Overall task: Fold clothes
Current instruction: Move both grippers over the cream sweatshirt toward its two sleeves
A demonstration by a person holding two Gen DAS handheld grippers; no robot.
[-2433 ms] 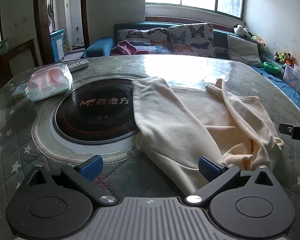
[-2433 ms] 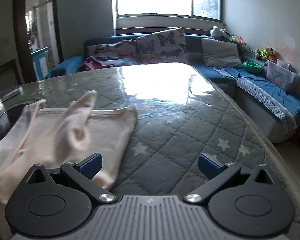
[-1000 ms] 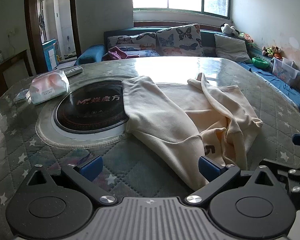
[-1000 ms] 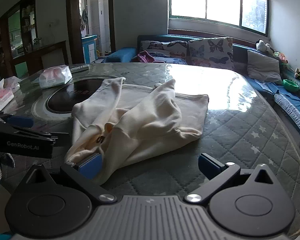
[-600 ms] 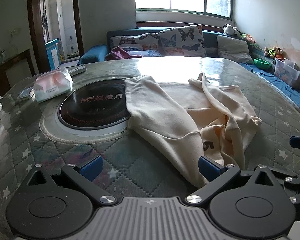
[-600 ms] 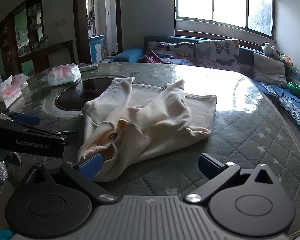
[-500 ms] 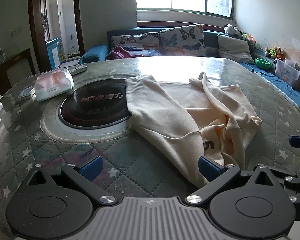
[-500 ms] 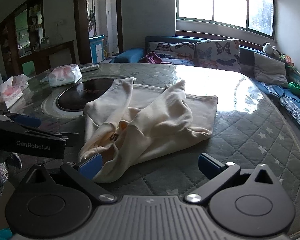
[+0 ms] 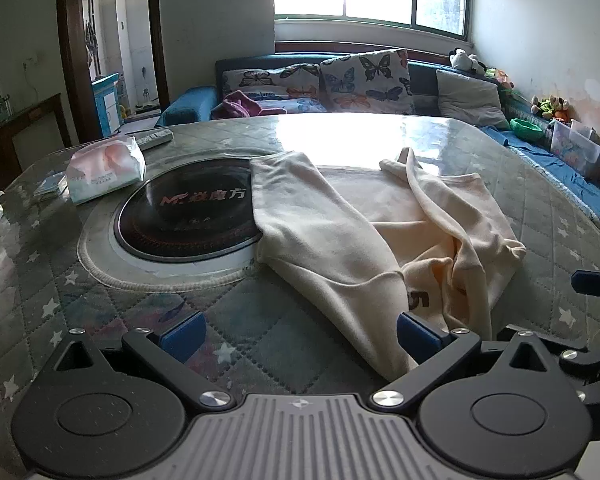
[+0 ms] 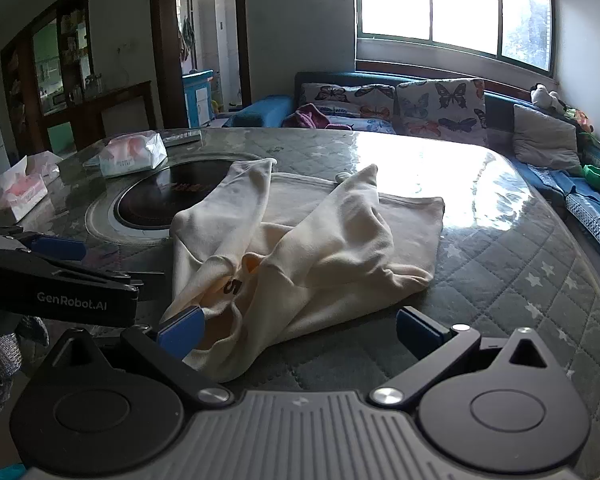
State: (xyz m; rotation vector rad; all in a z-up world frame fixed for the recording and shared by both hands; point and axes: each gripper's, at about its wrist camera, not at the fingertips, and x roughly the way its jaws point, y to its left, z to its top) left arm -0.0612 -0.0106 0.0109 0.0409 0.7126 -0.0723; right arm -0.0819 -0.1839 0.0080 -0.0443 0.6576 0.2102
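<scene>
A cream long-sleeved top point(image 9: 384, 232) lies on the quilted table, both sleeves folded in over its body; a dark printed "5" shows at its near hem. It also shows in the right wrist view point(image 10: 312, 248). My left gripper point(image 9: 300, 330) is open and empty, low at the table's near edge, its right finger beside the near hem. My right gripper point(image 10: 300, 326) is open and empty, its left finger at the crumpled near hem. The left gripper's body shows at the left of the right wrist view point(image 10: 60, 276).
A round black induction cooktop point(image 9: 188, 212) is set in the table point(image 9: 100, 304), partly under the top's left sleeve. Tissue packs point(image 9: 104, 170) and a remote lie at the far left. A sofa with butterfly cushions point(image 9: 360, 76) stands behind the table.
Both grippers have edged slightly closer to the top's near hem. The top has not moved and both grippers stay open.
</scene>
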